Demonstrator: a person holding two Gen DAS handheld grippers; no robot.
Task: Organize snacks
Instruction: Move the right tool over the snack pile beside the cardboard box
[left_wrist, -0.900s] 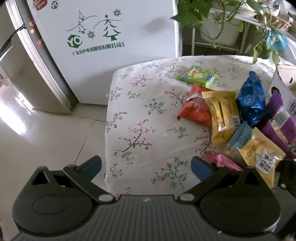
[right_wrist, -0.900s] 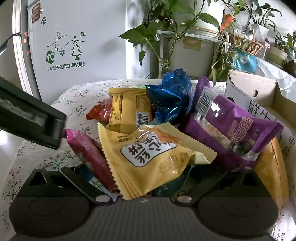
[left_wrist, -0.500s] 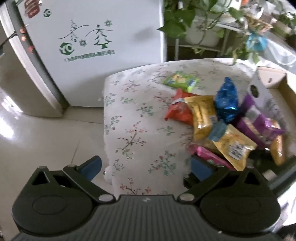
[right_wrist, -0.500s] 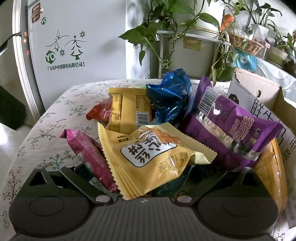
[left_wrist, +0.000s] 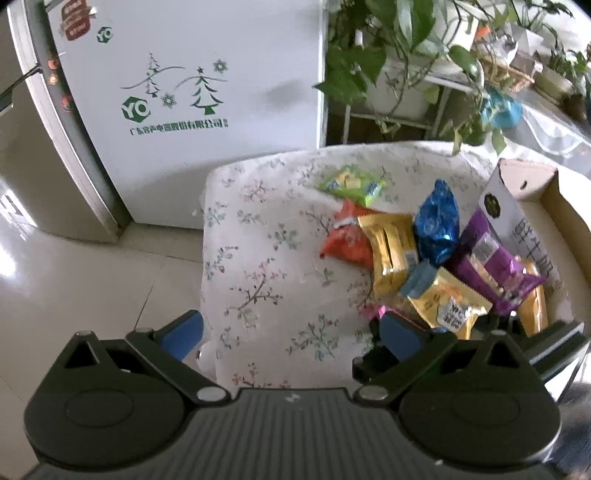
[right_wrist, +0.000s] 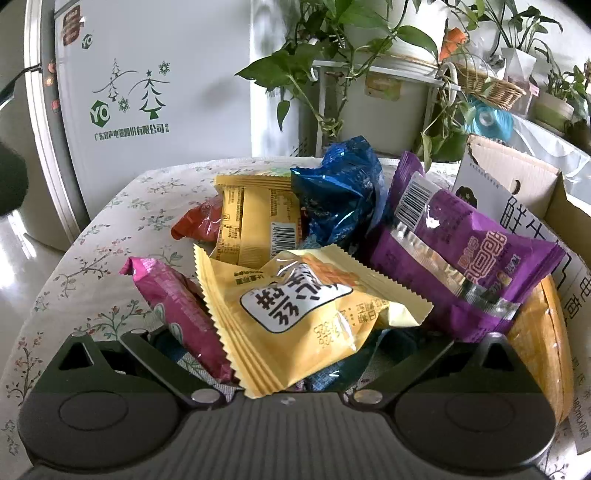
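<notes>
Yellow snack packet (right_wrist: 295, 314) being straddled by spread right gripper (right_wrist: 288, 354); squeeze needed next. Left gripper (left_wrist: 291, 332) being held spread, empty.

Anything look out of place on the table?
One green packet lies alone toward the far edge, apart from the pile. The other snacks are heaped beside the cardboard box, overlapping; the purple bag leans on others. Nothing looks torn or spilled.

White fridge (left_wrist: 207, 110) behind floral tablecloth (left_wrist: 266, 280) — potted plants (right_wrist: 332, 55) alongside.
</notes>
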